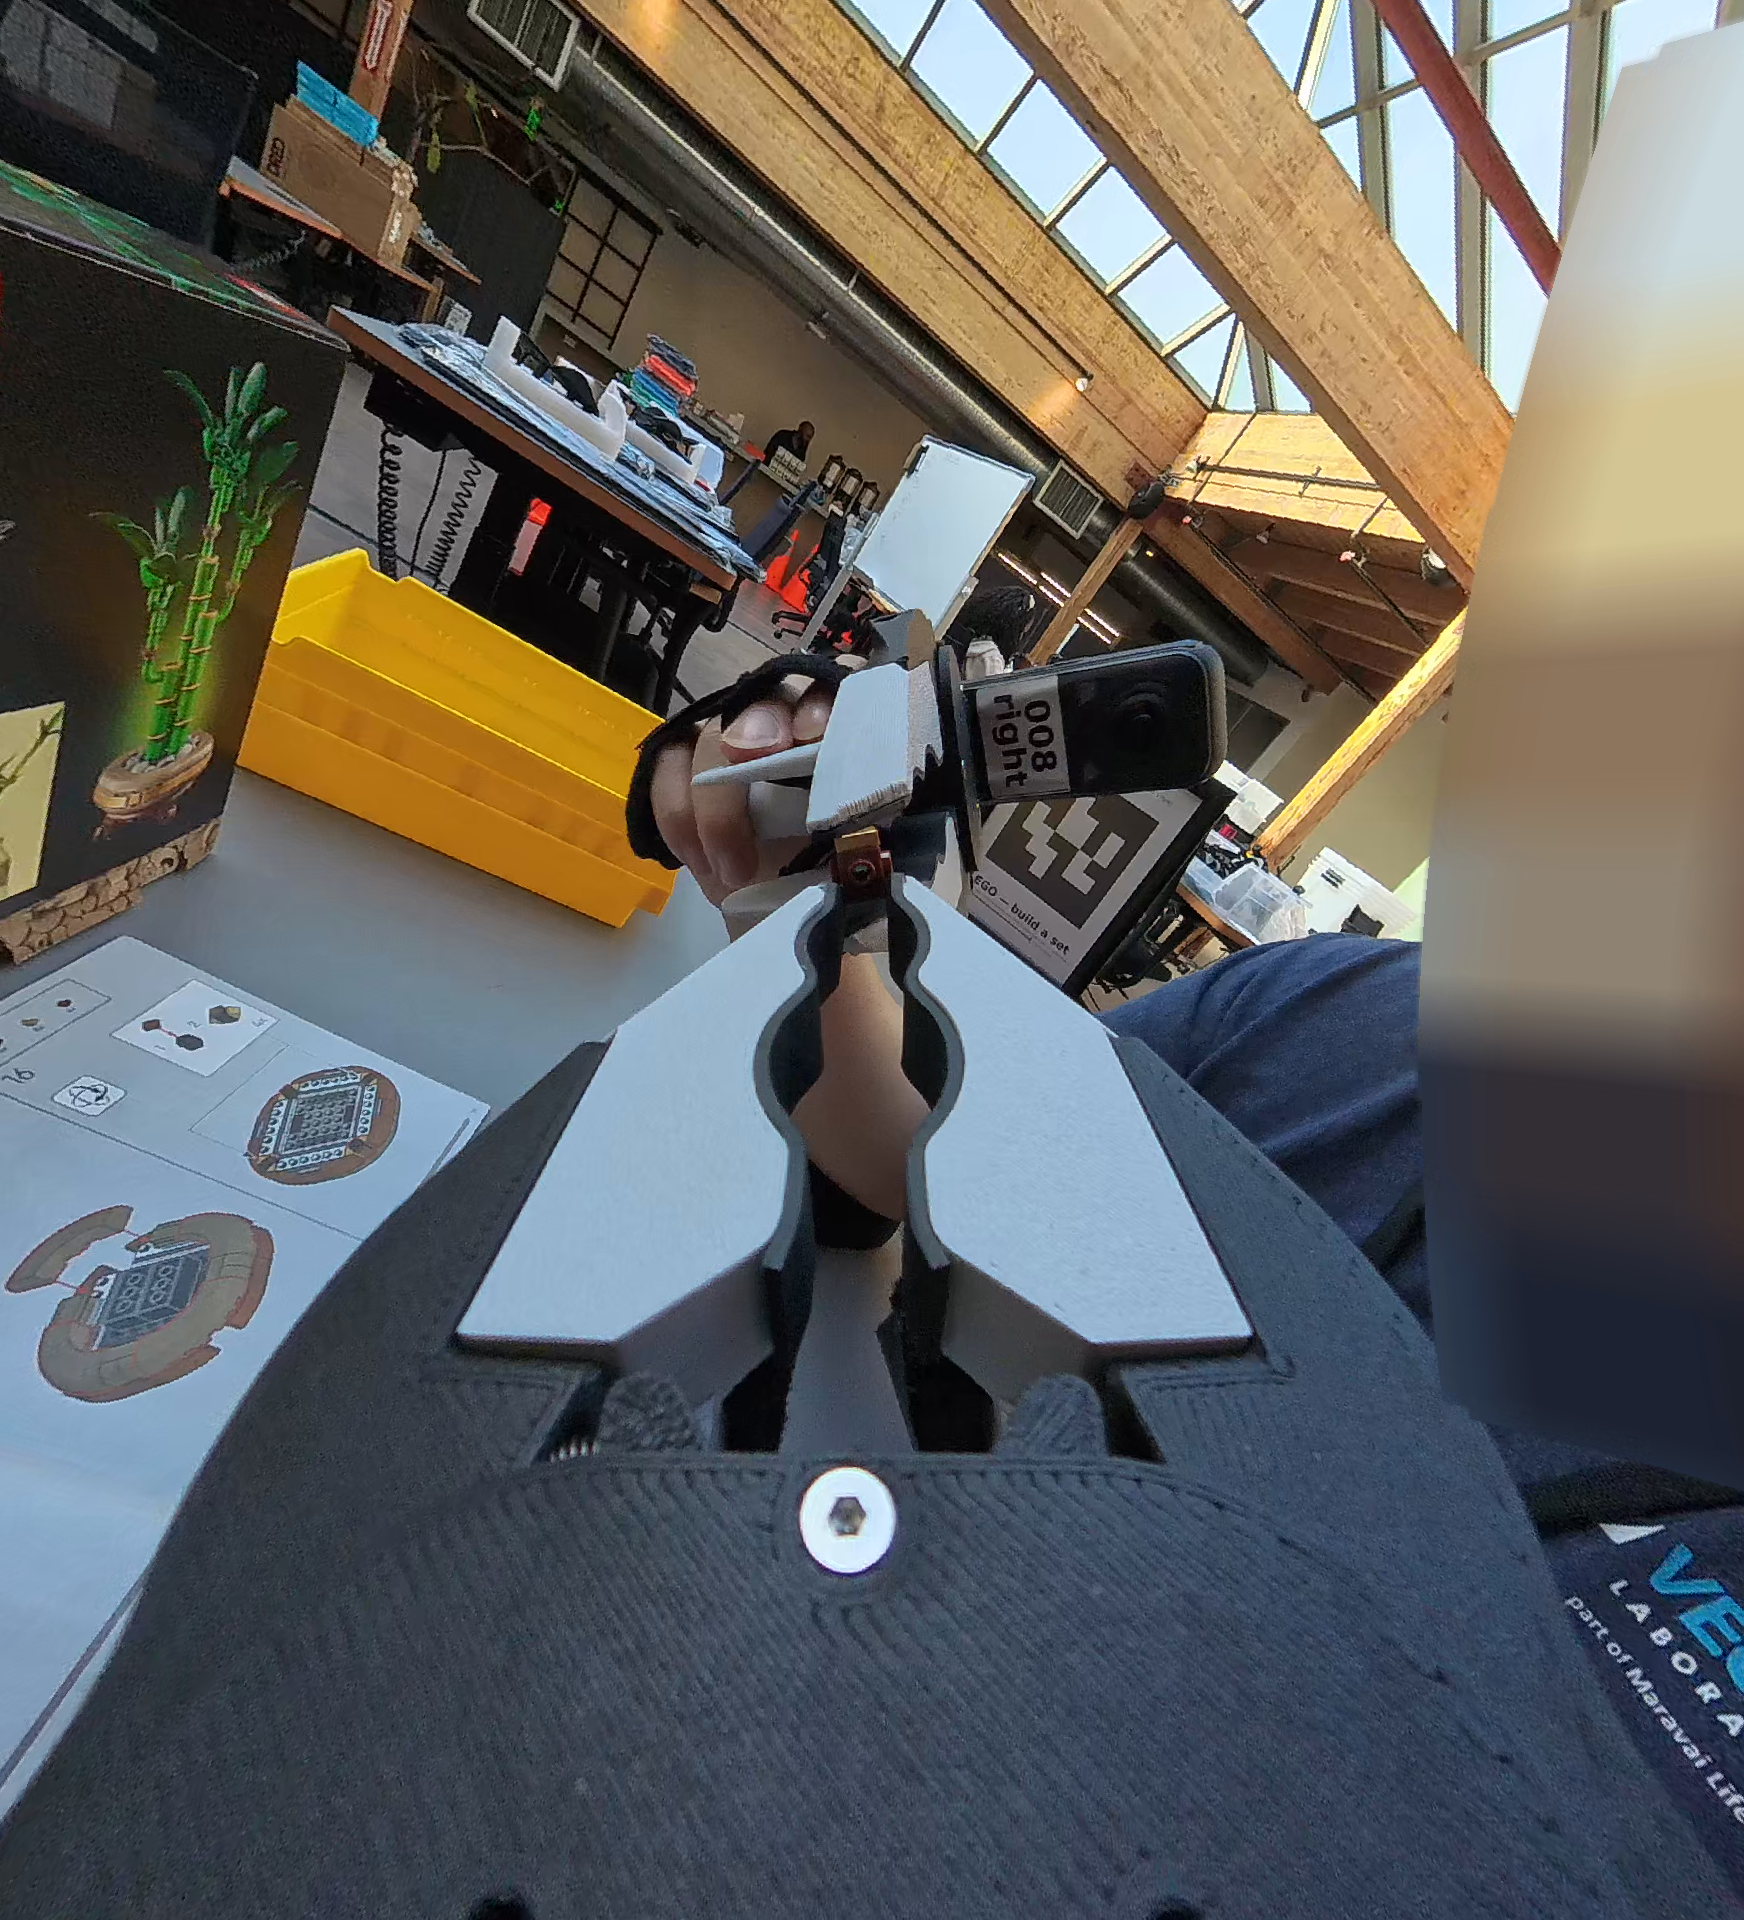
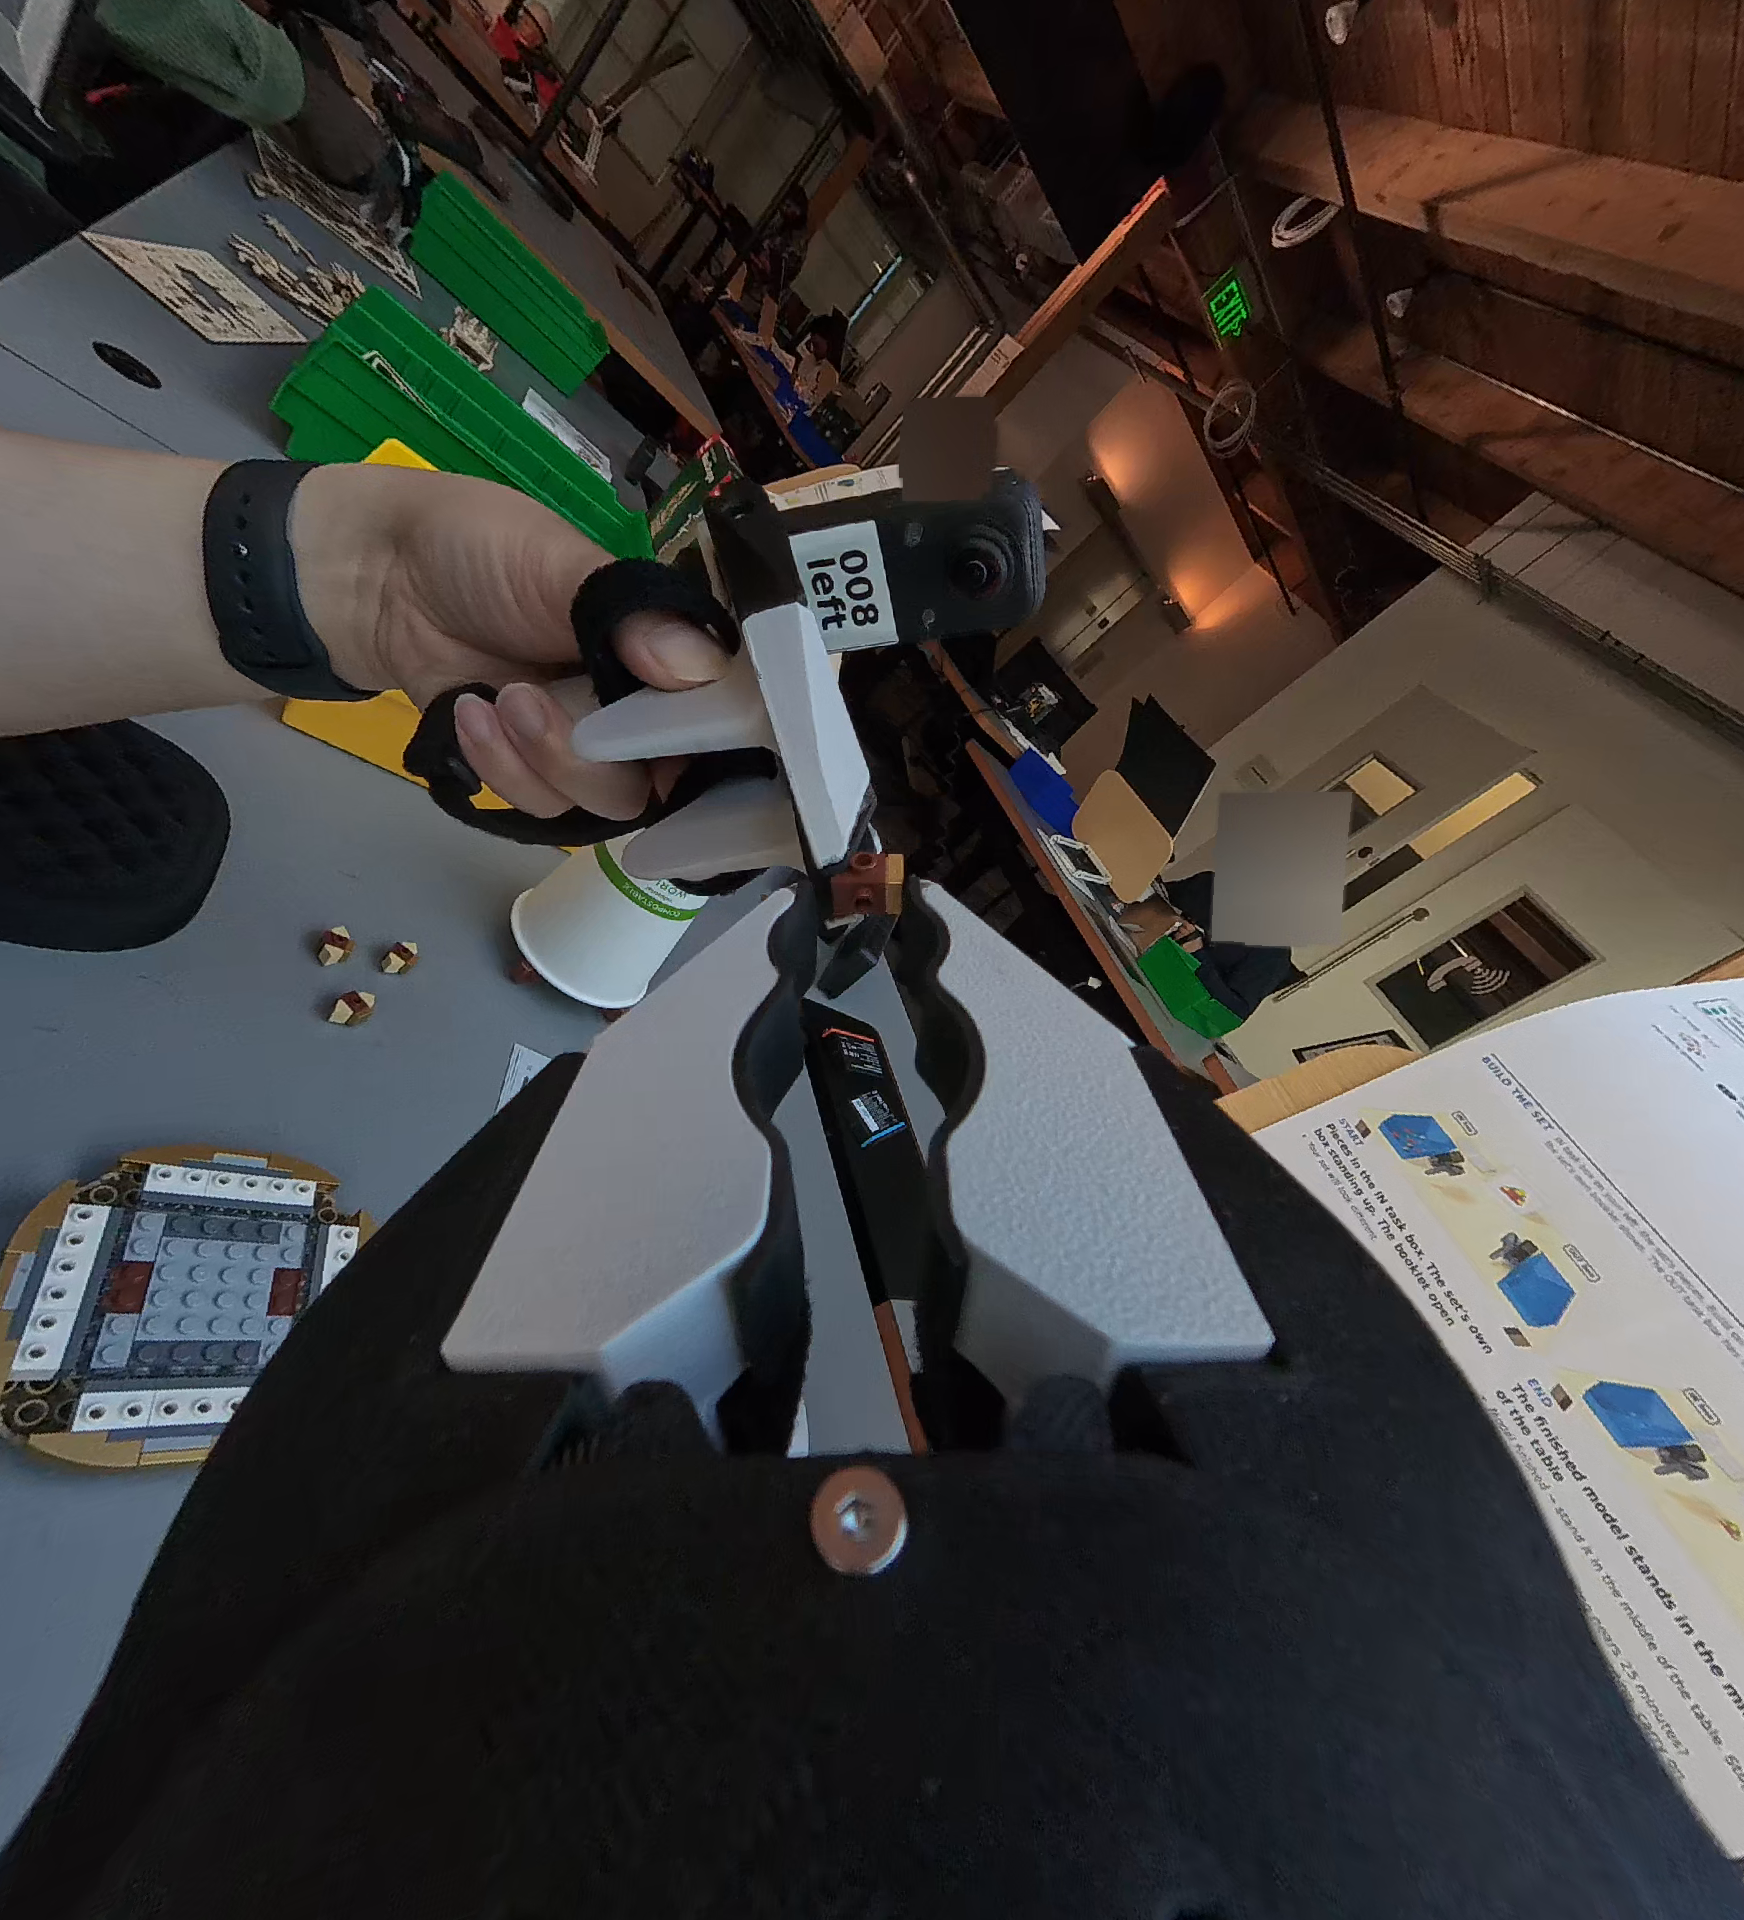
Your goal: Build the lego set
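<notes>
Round base [image 2: 167, 1307] left of cup [image 2: 593, 930]

At my right claw [image 2: 863, 914] tips sits a brown-and-tan brick [image 2: 866, 885]; left of it lie a tan-rimmed grey base [image 2: 161, 1299] and green bins [image 2: 452, 384].

Small brown brick [image 2: 866, 885], round base [image 2: 161, 1304] on table

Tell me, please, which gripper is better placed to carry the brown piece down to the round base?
Probably the right gripper: it and the left gripper both pinch the brown piece, but only its view shows the round base, close by.
</notes>
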Available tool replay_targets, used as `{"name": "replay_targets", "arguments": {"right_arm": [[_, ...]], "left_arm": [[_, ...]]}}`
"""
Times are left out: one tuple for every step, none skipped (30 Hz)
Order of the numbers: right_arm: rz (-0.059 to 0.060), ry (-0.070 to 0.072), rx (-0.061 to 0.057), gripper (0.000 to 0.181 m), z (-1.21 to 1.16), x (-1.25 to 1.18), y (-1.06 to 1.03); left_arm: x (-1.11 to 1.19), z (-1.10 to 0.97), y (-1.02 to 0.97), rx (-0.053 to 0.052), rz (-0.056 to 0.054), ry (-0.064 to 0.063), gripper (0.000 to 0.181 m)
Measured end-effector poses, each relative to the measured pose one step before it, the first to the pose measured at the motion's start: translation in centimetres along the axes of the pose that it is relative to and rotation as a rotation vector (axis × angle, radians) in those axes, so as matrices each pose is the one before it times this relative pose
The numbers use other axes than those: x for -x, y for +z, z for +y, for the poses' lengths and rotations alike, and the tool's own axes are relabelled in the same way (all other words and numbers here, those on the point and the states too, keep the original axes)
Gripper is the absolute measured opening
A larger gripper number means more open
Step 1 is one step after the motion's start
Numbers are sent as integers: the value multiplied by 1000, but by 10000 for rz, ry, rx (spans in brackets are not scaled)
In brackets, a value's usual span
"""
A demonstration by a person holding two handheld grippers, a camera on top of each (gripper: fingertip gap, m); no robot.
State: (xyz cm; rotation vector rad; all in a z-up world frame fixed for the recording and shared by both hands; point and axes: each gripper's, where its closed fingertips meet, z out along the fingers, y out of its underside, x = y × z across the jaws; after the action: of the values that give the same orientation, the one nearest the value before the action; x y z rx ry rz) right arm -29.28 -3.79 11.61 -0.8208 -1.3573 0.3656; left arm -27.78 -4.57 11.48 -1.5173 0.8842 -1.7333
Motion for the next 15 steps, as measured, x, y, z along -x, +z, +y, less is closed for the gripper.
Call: {"name": "replay_targets", "arguments": {"right_arm": [[-14, -57, -23, 15, -12, 72, 42], [-51, -43, -2, 15, 31, 134, 62], [-27, 26, 53, 15, 107, 37, 111], [20, 38, 110, 16, 190, -26, 114], [38, -48, 13, 15, 80, -24, 56], [-28, -16, -5, 15, 48, 57, 42], [-50, 81, 85, 15, 164, 23, 68], [-5, 119, 154, 15, 284, -56, 129], [2, 61, 125, 15, 256, -10, 134], [39, -12, 84, 15, 202, -33, 107], [33, -18, 67, 15, 167, -16, 103], [-2, 13, 86, 15, 158, 18, 109], [-7, 38, 49, 15, 98, 11, 88], [20, 21, 75, 16, 149, -28, 92], [-25, -5, 43, 16, 97, 59, 40]], "left_arm": [[-20, 38, -49, -2, 141, -89, 6], [-6, 99, -89, 73, 103, -107, 6], [109, 12, -93, 39, 0, -18, 7], [173, -29, -69, -24, -80, 43, 7], [89, -10, -44, -17, -25, 18, 7], [47, 71, -29, 37, 8, -57, 7], [78, 17, -63, 28, -9, -70, 10], [218, -29, -80, 2, -115, -15, 12], [319, 32, -57, 22, -213, 68, 11], [248, 7, -50, 0, -168, 69, 11], [194, 4, -53, 0, -122, -1, 11], [233, 28, -45, 30, -151, -22, 10], [244, 39, -49, 27, -181, 73, 7], [164, 0, -26, -5, -162, 59, 6], [87, 98, -5, 64, -113, 45, 6]]}}
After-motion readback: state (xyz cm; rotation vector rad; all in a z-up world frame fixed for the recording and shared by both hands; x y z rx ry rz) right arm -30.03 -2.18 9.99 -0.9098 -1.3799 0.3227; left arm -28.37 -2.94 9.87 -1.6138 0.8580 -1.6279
